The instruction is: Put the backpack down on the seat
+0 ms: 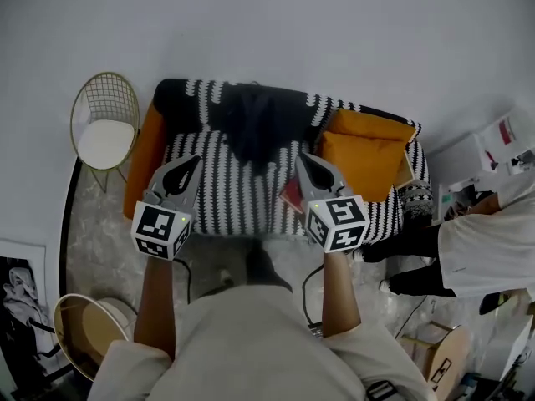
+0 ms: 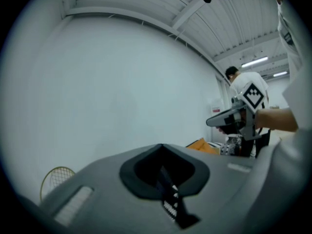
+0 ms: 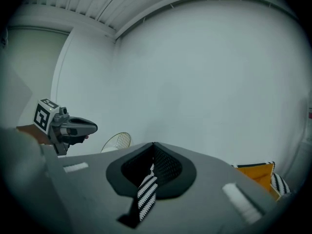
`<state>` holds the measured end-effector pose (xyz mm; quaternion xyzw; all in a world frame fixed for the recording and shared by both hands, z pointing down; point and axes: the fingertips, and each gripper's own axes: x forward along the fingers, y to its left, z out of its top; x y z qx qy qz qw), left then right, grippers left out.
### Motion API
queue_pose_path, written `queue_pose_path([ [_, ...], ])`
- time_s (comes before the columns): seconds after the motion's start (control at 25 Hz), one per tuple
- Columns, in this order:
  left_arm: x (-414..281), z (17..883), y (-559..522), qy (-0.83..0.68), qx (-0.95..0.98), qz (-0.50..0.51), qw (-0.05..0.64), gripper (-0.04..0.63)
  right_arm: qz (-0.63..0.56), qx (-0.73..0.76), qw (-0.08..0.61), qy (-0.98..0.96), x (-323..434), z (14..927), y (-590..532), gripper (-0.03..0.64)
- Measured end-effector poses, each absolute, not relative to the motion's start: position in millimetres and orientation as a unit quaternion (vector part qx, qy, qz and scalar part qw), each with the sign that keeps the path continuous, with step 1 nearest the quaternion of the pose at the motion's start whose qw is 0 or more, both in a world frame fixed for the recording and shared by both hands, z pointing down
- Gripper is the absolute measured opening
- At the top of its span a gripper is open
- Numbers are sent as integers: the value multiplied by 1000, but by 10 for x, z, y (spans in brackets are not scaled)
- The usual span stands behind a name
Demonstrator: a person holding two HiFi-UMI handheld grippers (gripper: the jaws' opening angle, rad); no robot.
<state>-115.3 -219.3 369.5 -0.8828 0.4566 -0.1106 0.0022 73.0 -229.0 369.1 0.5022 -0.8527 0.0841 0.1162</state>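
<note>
i'm holding both tongs out above the sofa [image 1: 238, 203], side by side and apart. my left tongs [image 1: 193, 162] are pressing shut on nothing, and my right tongs [image 1: 304, 159] are shut and empty too. the backpack [image 1: 255, 124] is lying on the sofa against its back, just left of the orange cushions [image 1: 368, 153]. a wire chair [image 1: 104, 132] is standing left of the sofa.
</note>
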Motion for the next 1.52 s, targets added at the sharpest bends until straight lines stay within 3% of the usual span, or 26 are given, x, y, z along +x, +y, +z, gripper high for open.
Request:
queue_pose_path([
  [1.0,-1033,2881,-470,424,-900,-59,86,5,-11,498,67,-864,468,2648,-371,8],
  [1.52,-871,2714,-189,426,-896,-57,106,5,-18,498,93,-862,529,2673,-48,6],
])
